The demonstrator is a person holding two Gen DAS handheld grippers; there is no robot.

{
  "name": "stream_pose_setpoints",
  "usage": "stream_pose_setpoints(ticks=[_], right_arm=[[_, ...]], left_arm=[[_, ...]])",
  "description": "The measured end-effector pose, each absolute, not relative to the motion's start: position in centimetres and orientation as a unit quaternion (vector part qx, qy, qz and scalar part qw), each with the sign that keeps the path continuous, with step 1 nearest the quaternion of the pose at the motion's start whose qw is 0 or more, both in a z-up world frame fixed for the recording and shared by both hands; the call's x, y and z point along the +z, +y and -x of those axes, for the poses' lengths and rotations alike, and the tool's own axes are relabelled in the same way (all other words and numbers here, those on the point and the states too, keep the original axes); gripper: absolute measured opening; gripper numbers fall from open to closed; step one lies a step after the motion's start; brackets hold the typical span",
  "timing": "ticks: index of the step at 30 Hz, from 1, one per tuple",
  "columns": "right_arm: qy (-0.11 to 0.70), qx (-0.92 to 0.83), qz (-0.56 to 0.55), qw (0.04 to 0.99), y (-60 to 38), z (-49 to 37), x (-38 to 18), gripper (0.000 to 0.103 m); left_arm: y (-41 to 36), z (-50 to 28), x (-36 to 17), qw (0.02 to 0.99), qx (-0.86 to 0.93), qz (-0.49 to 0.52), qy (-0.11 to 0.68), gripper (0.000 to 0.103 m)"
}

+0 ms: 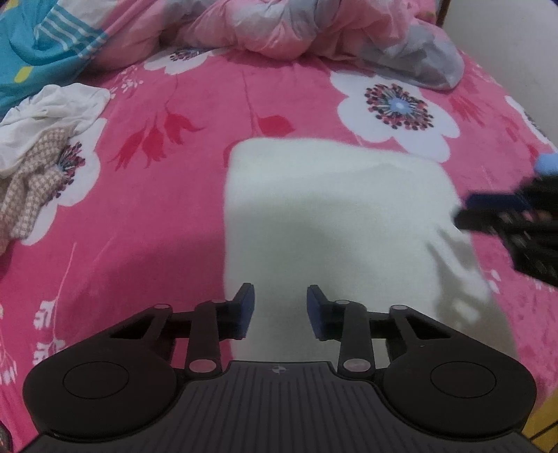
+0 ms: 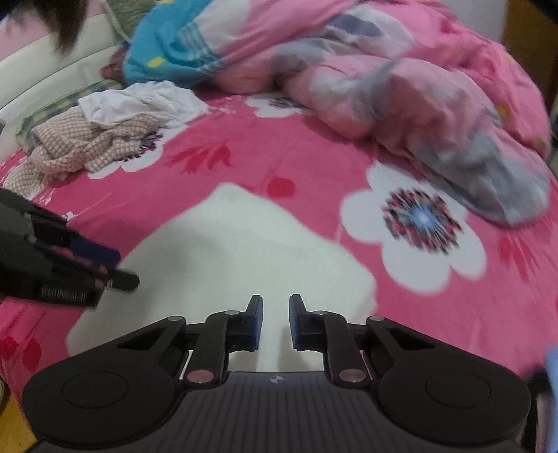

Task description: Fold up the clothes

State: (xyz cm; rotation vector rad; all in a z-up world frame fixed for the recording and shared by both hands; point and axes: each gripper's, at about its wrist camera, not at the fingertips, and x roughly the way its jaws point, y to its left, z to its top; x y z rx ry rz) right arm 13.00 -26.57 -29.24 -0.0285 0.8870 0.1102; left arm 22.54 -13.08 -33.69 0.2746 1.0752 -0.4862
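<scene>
Bed: a pink sheet (image 1: 167, 216) printed with big white flowers covers the whole surface in both wrist views.
White cloth: a pale folded cloth (image 1: 334, 216) lies flat on the sheet, filling the middle of the left wrist view from about 12 o'clock of the fingers out toward 3 o'clock; in the right wrist view the same cloth (image 2: 226, 254) spreads from the centre toward 9 o'clock.
Left gripper: the left gripper (image 1: 280, 310) hangs over the near part of the cloth, its blue-padded fingers (image 1: 244, 313) narrowed but with a clear gap, the cloth showing between them; whether the pads pinch any fabric cannot be told.
Right gripper: the right gripper (image 2: 275, 322) is over the cloth's near edge, fingers (image 2: 256, 324) drawn close with a slim gap; whether they pinch the cloth cannot be told. This view is motion-blurred.
Clothes pile: a crumpled white garment (image 1: 48, 115) and a checked beige one (image 1: 31, 181) sit at 9 to 10 o'clock, well apart from the cloth.
Quilt: a bunched pink and grey quilt (image 1: 314, 31) lies at 12 o'clock.
Blue fabric: a turquoise striped piece (image 1: 42, 41) sits at 11 o'clock.
</scene>
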Motion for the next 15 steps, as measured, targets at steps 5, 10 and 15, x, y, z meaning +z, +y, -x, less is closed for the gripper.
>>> stream_pose_setpoints(ticks=[5, 10, 15], right_arm=[[0.458, 0.050, 0.054, 0.886, -26.2, -17.4, -32.1, 0.011], [0.472, 0.008, 0.030, 0.881, -28.0, -19.5, -31.5, 0.009], [0.484, 0.101, 0.015, 0.869, -24.5, -21.2, -32.2, 0.009]], left_arm=[[-13.1, -22.5, -34.8, 0.824, -0.217, -0.129, 0.507, 0.030], [-12.3, -22.5, -34.8, 0.830, -0.206, -0.096, 0.510, 0.032], [-11.7, -22.3, -34.9, 0.835, -0.199, -0.071, 0.508, 0.033]])
